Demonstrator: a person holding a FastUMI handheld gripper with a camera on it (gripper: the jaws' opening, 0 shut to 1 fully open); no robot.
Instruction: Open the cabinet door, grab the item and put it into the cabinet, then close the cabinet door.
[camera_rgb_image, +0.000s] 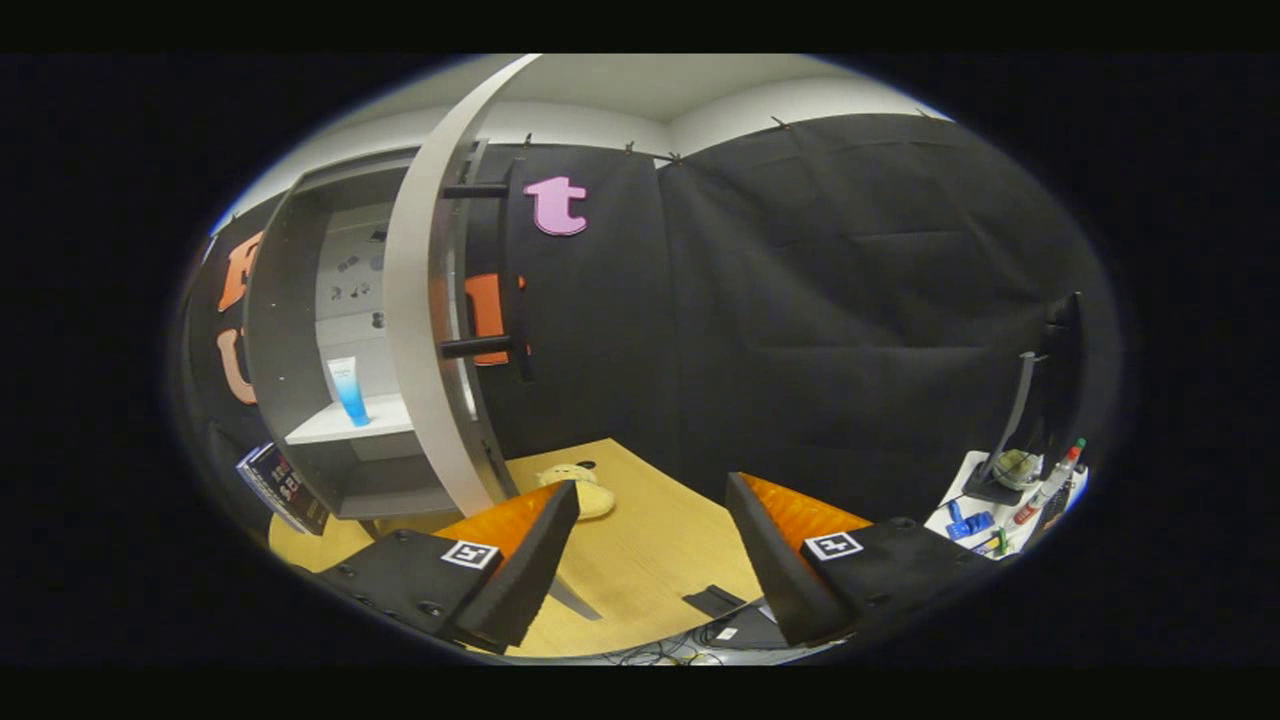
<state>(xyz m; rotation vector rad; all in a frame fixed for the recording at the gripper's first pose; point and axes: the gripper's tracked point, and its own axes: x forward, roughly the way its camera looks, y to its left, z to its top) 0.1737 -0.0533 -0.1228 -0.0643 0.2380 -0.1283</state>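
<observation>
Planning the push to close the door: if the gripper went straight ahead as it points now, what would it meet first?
Probably nothing soon. The gripper, fingers open, aims over bare table at the black cloth wall. The open cabinet door and small yellow item lie off that line, though depth is unclear.

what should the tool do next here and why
Probably swing toward the cabinet door and push it shut. The blue tube already stands on the shelf inside, the door hangs wide open, and the tool is open and holds nothing, so closing looks like the only step left.
</observation>
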